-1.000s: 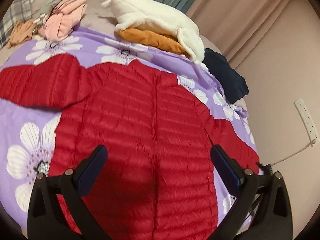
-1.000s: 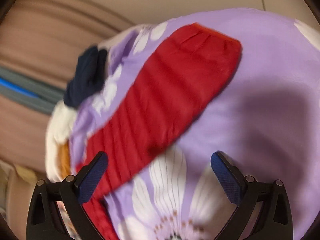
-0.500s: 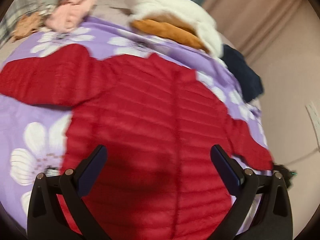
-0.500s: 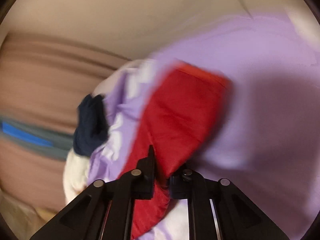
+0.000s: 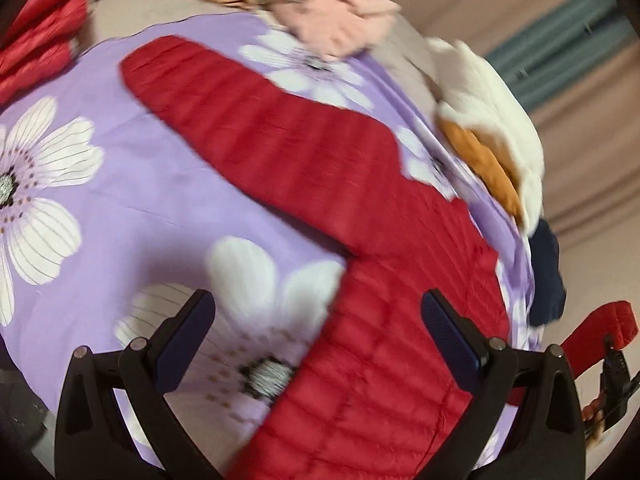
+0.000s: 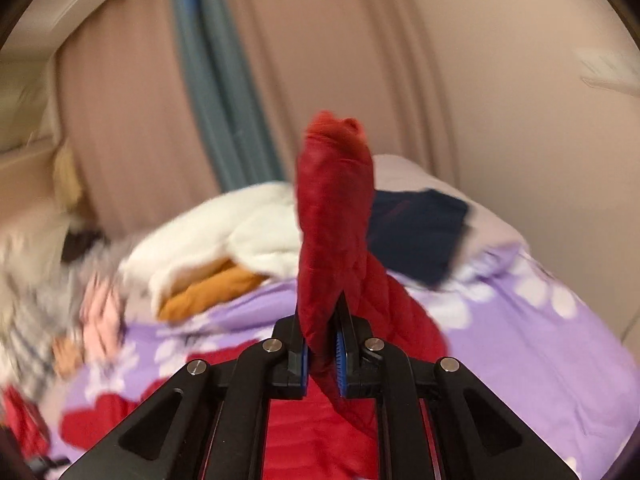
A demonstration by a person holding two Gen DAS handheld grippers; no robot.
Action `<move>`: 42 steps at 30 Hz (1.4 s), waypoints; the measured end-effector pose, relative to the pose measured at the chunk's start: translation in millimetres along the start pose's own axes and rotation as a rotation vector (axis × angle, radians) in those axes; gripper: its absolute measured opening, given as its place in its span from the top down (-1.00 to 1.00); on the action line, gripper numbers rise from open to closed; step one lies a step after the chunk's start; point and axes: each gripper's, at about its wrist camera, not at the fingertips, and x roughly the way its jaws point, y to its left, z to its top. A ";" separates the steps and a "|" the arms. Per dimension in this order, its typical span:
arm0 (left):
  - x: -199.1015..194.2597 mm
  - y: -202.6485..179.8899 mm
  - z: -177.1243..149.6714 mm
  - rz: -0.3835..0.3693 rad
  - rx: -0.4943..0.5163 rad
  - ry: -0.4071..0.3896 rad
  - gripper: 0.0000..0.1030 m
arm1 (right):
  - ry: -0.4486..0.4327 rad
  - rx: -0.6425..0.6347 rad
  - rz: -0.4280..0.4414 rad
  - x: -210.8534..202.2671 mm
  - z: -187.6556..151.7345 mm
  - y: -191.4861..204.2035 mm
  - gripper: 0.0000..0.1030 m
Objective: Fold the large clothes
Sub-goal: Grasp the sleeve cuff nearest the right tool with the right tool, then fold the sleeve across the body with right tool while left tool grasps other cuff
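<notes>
A red quilted puffer jacket (image 5: pixel 380 320) lies spread on a purple flowered bedspread (image 5: pixel 132 200). One sleeve (image 5: pixel 240 120) stretches flat toward the upper left. My left gripper (image 5: pixel 318 332) hovers open above the jacket's side edge and a white flower print, holding nothing. In the right wrist view my right gripper (image 6: pixel 322 344) is shut on the jacket's other sleeve (image 6: pixel 334 208), which stands lifted off the bed with its cuff upward. That raised sleeve (image 5: pixel 600 332) and the right gripper also show at the left wrist view's right edge.
A white fleece (image 5: pixel 492 96) over an orange garment (image 5: pixel 484 168), a navy garment (image 5: pixel 546 272), and pink (image 5: pixel 340 28) and plaid clothes are piled along the bed's far side. Beige curtains (image 6: pixel 360 60) and a wall stand behind.
My right gripper closed on the sleeve and lifted it high off the bed, rolling as it rose. My left gripper swung sideways from the jacket's body to its side edge.
</notes>
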 end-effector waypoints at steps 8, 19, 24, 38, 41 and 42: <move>6.6 81.7 43.6 -0.066 -0.256 -0.032 -0.99 | 0.155 -0.351 0.101 90.7 -78.3 136.1 0.75; 61.7 81.4 61.6 -0.301 -0.351 0.035 -0.99 | 0.367 -0.689 0.086 151.7 -187.9 206.1 0.58; 73.4 81.8 68.0 -0.394 -0.406 0.013 -0.99 | 0.433 -0.536 0.330 128.0 -168.8 191.8 -0.07; 92.6 97.3 85.2 -0.421 -0.519 -0.019 -0.99 | 0.551 -0.389 0.303 198.5 -188.2 206.9 0.11; 87.7 109.4 91.6 -0.447 -0.557 -0.053 -0.99 | 0.528 -0.449 0.304 189.2 -192.8 217.2 0.11; 85.3 114.7 93.9 -0.455 -0.568 -0.063 -0.99 | 0.522 -0.429 0.317 183.8 -186.9 217.3 0.11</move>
